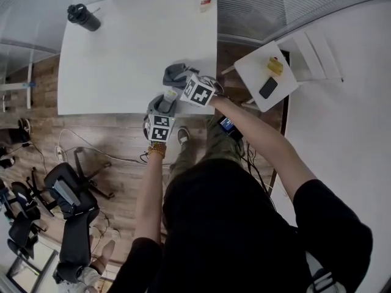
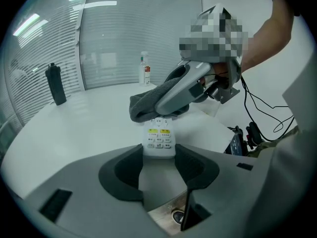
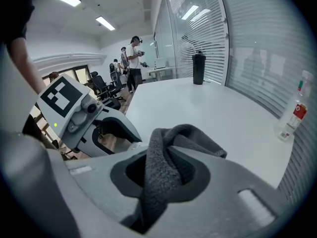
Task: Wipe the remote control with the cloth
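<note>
Grey cloth [image 3: 190, 133], pinched tight in my right gripper [image 3: 166, 175], rests on the far end of the remote control [image 2: 158, 138], which my left gripper [image 2: 158, 165] clamps over the table [image 2: 74, 128] edge to steady it for wiping.

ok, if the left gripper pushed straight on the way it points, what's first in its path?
Most likely the cloth. The left gripper is shut on the remote at its near end; the cloth, clamped in the right gripper, sits over its far end, dead ahead. Depth is unclear.
</note>
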